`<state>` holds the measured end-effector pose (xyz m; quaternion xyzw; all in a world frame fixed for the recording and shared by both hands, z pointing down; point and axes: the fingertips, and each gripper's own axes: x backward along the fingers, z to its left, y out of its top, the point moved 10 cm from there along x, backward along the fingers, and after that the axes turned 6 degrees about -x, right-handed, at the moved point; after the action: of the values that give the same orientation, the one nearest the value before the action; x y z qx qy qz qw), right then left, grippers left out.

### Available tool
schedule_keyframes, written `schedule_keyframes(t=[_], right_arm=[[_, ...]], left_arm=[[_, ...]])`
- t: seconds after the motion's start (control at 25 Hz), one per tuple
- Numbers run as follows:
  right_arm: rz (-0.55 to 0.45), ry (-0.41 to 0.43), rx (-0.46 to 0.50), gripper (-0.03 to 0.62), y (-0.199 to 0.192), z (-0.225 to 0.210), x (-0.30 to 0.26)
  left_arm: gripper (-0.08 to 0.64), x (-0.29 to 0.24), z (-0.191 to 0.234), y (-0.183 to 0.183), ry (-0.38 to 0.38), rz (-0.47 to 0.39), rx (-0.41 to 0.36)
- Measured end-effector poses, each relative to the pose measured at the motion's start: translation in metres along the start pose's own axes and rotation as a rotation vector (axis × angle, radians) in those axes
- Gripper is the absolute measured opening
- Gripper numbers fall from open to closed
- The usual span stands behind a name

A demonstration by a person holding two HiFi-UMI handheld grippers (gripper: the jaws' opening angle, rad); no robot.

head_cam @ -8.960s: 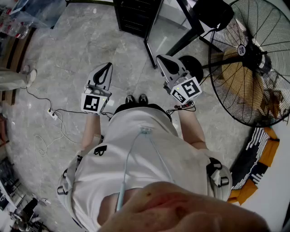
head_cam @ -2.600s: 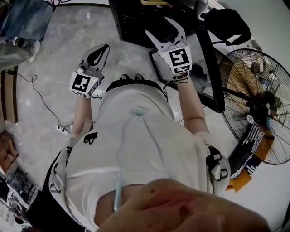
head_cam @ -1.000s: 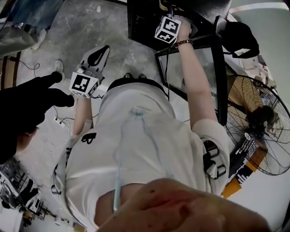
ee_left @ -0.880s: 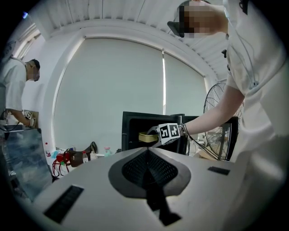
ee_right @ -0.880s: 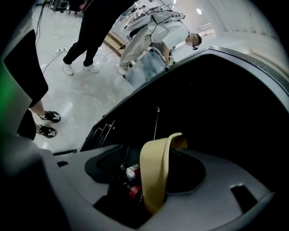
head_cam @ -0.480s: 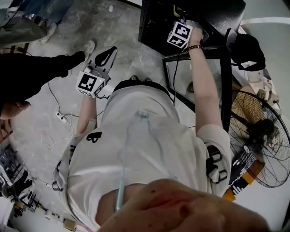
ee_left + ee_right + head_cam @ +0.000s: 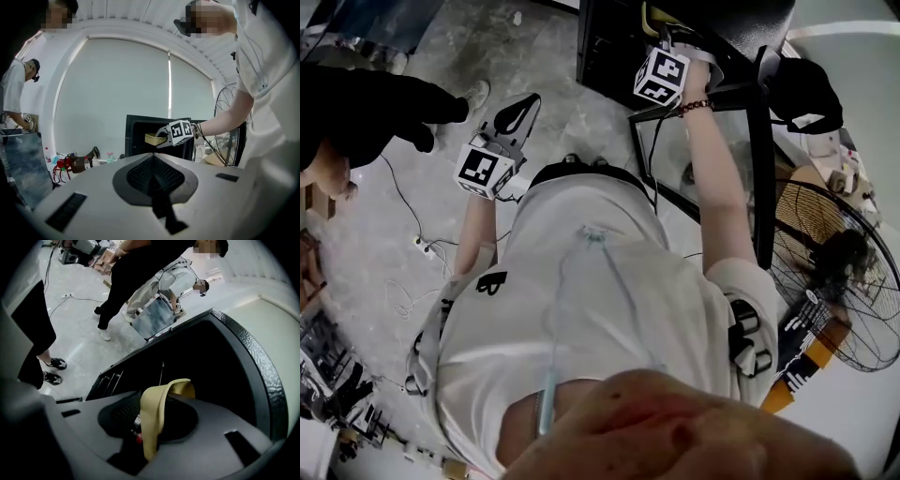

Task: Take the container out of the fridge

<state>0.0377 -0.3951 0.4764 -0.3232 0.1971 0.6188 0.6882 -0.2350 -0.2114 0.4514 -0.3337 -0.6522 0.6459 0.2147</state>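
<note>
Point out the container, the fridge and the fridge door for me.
container (image 7: pixel 153 427): right gripper view, on its tan wall.
fridge (image 7: pixel 135 136): left gripper view, on its dark opening.
fridge door (image 7: pixel 758 169): head view, on its black frame bar.

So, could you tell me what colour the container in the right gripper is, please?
The container is pale yellow; right gripper view shows it best.

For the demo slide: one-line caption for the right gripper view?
Right gripper shut on the rim of the tan container inside the open black fridge.
</note>
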Motion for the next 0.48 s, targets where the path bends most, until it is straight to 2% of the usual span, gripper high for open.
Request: schedule_keyframes(t=[0.48], right_arm=[[-0.04,0.042,0.013,0.117,0.013,0.021,0.043]], left_arm=[[0.008,-0.006,-0.012,0.001,-0.032,-0.009,-0.014]])
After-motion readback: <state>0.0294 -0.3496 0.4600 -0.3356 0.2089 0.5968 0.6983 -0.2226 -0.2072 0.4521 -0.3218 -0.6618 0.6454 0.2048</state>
